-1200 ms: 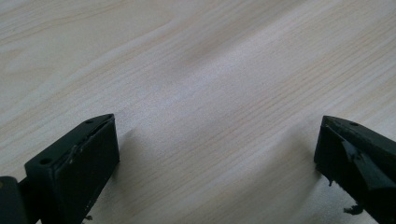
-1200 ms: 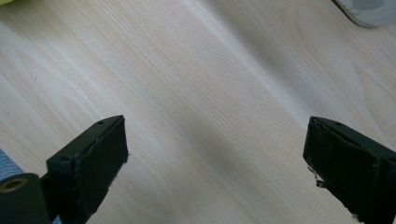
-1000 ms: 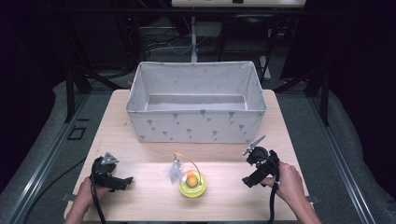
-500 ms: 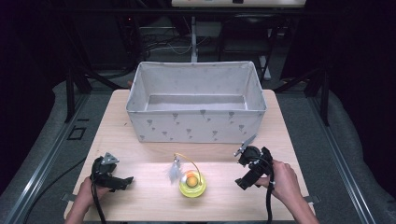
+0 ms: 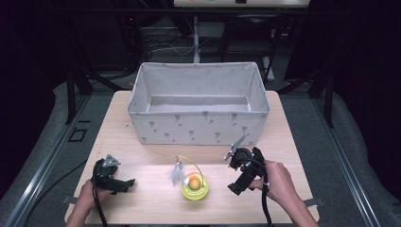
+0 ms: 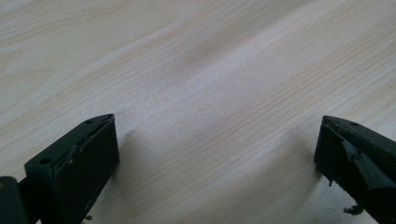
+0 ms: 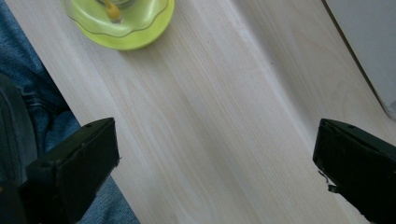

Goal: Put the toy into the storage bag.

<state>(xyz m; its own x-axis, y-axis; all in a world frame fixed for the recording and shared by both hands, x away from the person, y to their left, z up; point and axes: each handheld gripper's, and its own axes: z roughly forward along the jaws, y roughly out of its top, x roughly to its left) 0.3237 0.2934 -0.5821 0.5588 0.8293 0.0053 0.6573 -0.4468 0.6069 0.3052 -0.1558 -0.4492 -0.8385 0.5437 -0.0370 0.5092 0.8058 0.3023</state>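
Nothing is being carried yet. The yellow-green toy (image 5: 194, 185) is sitting on the tabletop (image 5: 142, 156) in front of the empty fabric bin (image 5: 198, 106). The right tongs (image 5: 235, 176), just right of the toy, and the left tongs (image 5: 124, 184), well left of it, are gaping wide, holding nothing.

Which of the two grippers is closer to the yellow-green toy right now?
The right gripper: it sits just beside the yellow-green toy, jaws open. The left gripper rests farther off near the table's left edge.
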